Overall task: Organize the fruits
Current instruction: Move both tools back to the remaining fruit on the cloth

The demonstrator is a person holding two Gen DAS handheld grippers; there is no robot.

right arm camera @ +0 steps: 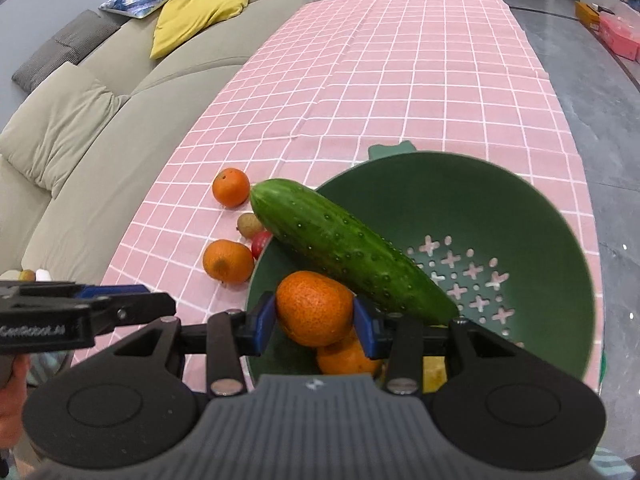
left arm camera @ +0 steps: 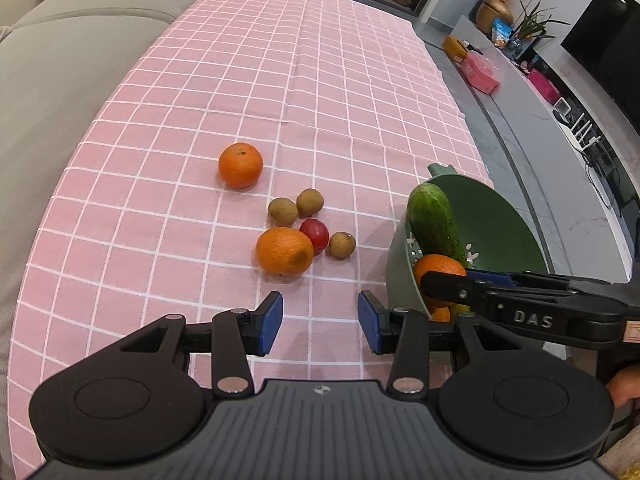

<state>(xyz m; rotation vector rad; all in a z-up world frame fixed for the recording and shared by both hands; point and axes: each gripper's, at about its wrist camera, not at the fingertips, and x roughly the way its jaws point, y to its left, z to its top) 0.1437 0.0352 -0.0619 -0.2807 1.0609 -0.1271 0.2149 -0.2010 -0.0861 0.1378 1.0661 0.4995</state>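
One orange (right arm camera: 314,307) is clamped by the right gripper (right arm camera: 314,320) over the colander (right arm camera: 560,216); the empty left gripper (left arm camera: 320,322) is parted, nearest the table orange (left arm camera: 285,251).

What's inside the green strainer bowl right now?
In the green strainer bowl: a cucumber leaning over the rim, an orange gripped by the right gripper, another orange beneath. Something yellow is mostly hidden.

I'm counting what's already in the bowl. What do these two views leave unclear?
- Right wrist view: a yellow thing in the bowl, mostly hidden by the right gripper and the cucumber.
- Right wrist view: the lower orange, partly covered by the held orange.
- Left wrist view: bowl contents blocked by the right gripper's arm.
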